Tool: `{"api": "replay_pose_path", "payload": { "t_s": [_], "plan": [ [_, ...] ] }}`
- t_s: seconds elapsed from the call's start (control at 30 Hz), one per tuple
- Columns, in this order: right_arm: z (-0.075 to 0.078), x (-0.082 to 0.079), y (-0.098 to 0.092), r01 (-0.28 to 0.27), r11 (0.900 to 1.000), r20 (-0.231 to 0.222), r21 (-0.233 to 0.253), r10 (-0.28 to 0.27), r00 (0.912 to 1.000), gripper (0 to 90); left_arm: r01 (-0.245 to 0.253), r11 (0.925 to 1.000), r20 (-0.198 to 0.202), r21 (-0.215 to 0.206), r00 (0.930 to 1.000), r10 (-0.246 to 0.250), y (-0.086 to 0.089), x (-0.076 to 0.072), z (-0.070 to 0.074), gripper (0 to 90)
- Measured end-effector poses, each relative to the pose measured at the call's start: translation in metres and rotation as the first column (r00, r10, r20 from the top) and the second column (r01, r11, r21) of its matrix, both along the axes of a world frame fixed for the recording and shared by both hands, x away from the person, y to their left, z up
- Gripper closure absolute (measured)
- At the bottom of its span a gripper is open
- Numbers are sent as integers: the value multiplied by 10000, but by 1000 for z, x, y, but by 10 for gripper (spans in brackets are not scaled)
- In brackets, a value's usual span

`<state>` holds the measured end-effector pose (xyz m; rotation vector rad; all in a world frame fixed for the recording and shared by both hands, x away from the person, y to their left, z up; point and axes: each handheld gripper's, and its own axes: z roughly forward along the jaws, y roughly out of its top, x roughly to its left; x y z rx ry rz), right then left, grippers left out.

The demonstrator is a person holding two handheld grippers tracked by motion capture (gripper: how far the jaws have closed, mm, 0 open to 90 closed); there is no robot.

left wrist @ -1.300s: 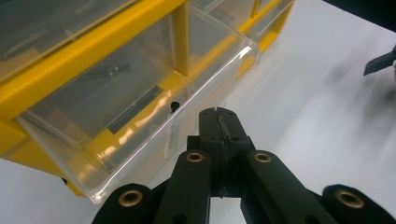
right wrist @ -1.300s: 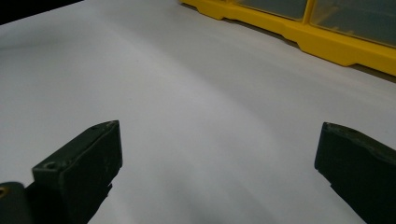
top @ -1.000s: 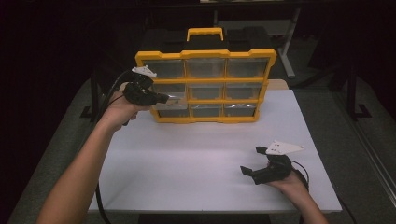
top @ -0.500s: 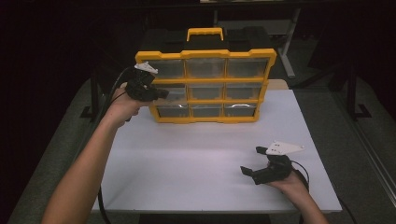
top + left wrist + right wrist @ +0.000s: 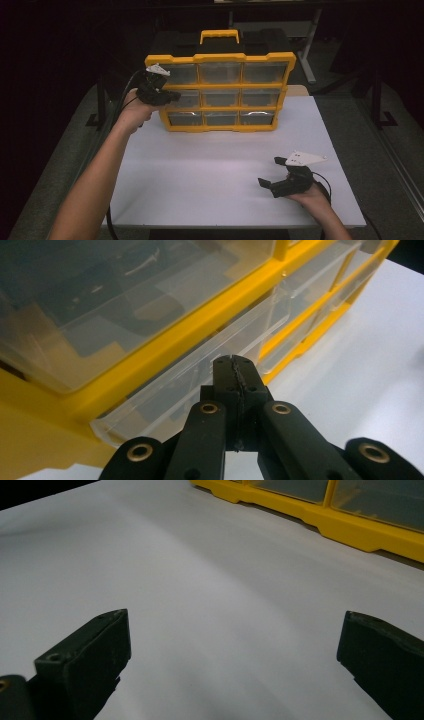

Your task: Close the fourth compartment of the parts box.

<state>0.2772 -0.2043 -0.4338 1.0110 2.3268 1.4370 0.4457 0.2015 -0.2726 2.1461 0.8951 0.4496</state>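
Organizer (image 5: 220, 92) stands upright on white table (image 5: 210, 170), dark room.

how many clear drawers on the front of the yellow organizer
9 drawers on the organizer, in three rows of three: top row, middle row, bottom row. The left tool covers part of the middle-left drawer.

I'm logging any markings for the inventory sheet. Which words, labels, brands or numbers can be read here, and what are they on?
None can be read.
Yellow organiser case: no legible text on its frame, handle or clear drawers.
Clear drawer front by the left tool: bare, no label.
Right tool, its grey plate and the white table: no visible marking.
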Motion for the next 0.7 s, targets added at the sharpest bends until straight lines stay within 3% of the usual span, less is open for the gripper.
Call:
{"api": "replay_pose_path", "payload": {
  "t_s": [0.1, 0.2, 0.37, 0.5, 0.6, 0.7],
  "plan": [
    [0, 0, 0, -9, 10000, 35, 9, 9, 10000, 3, -107, 9999, 103, 113, 9999, 106, 1, 3, -1, 900],
    [0, 0, -1, 22, 10000, -1, 44, -22, 10000, 3, -149, 9998, 20, -145, 9999, 149, 1, 3, -1, 900],
    [0, 0, -1, -7, 10000, 33, 36, 7, 10000, 3, -87, 9999, 115, 49, 9999, 87, 2, 3, -1, 900],
    [0, 1, -1, 0, 10000, 47, 2, 0, 10000, 3, -58, 10000, -31, -47, 10000, 58, 1, 0, -3, 898],
    [0, 1, 0, -4, 10000, 23, -26, 4, 10000, 3, 164, 9998, -63, 103, 9998, -163, 2, -3, -4, 872],
    [0, 0, 1, -8, 10000, -13, -10, 8, 10000, 3, 295, 9996, -161, -8, 9994, -295, 2, -7, -6, 823]
  ]
}}
